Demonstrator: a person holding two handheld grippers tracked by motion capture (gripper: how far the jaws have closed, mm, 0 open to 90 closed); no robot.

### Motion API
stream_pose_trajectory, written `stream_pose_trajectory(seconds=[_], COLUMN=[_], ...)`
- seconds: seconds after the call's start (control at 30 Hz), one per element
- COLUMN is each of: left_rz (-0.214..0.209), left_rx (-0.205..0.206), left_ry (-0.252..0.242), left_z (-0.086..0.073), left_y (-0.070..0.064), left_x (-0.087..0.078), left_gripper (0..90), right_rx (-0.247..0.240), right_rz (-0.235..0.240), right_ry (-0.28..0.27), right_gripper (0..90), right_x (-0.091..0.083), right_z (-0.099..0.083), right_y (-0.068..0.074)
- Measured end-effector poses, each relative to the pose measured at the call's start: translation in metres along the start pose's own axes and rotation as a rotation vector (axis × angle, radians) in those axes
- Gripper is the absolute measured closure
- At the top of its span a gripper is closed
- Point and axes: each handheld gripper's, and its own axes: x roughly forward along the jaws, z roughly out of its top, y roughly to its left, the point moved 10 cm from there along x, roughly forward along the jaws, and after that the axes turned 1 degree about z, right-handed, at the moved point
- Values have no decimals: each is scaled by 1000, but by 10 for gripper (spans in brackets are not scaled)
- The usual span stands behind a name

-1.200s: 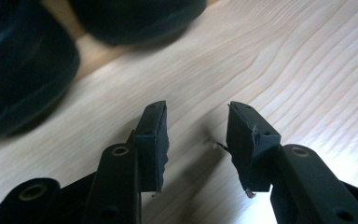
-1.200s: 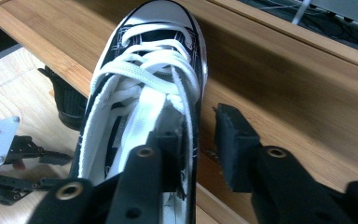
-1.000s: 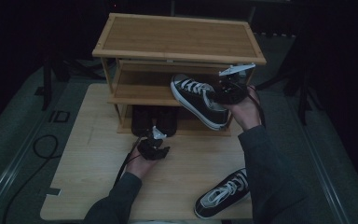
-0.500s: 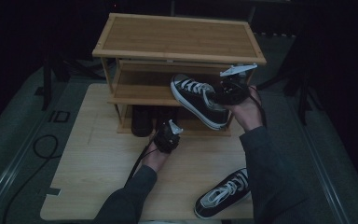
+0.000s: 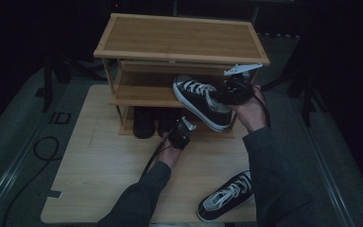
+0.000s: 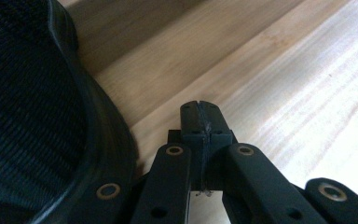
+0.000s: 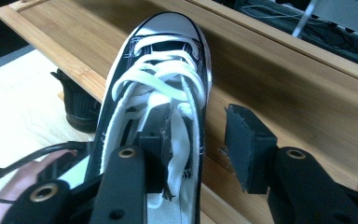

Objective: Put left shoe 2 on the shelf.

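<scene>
A black high-top sneaker (image 5: 199,98) with white laces lies tilted on the middle shelf of a bamboo shoe rack (image 5: 179,40), its heel over the shelf's front edge. My right gripper (image 5: 228,92) is at the heel. In the right gripper view it (image 7: 200,135) stands open, one jaw inside the sneaker (image 7: 168,56) and the other jaw outside, clear of its side. My left gripper (image 5: 184,128) is low at the rack's foot. Its jaws are shut together on nothing (image 6: 199,109), beside a black mesh shoe (image 6: 28,116).
The matching sneaker (image 5: 227,196) lies on the wooden board (image 5: 99,165) near its front right corner. Dark shoes (image 5: 144,123) stand under the rack's lowest shelf. The left gripper's cable trails back along the forearm. Dark floor surrounds the board.
My left gripper has moved forward and to the right, up to the rack's foot beside the dark shoes. The right gripper and the sneaker have hardly moved.
</scene>
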Motion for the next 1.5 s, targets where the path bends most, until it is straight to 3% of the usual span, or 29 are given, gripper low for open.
stream_pose_trajectory(seconds=[0.5, 0.7, 0.73, 0.93, 0.97, 1.0, 1.1, 1.2, 1.5], left_rz=[40, 55, 66, 88, 96, 90, 82, 73, 81], left_rx=[-28, -78, -36, -23, -30, -86, -74, -87, -68], left_ry=[8, 10, 12, 42, 47, 4, 27, 33, 36], left_z=[8, 12, 13, 14, 14, 18, 17, 16, 17], left_y=[8, 7, 11, 16, 17, 14, 16, 16, 15], left_x=[18, 23, 23, 25, 26, 31, 32, 34, 35], left_gripper=[899, 898, 898, 897, 897, 897, 897, 896, 897], right_rx=[-21, -31, -38, -42, -40, -37, -35, -33, -26], right_rz=[16, 22, 21, 21, 21, 18, 14, 1, -11], right_ry=[9, -1, 2, -23, -27, -30, -40, -39, -1], right_gripper=[633, 638, 642, 655, 658, 661, 673, 707, 819], right_x=[-15, -25, -27, -44, -46, -48, -54, -60, -64], right_z=[0, 0, -1, -3, -3, -3, -4, -10, -34], right_y=[2, 3, 3, 0, -1, -2, -5, -8, -16])
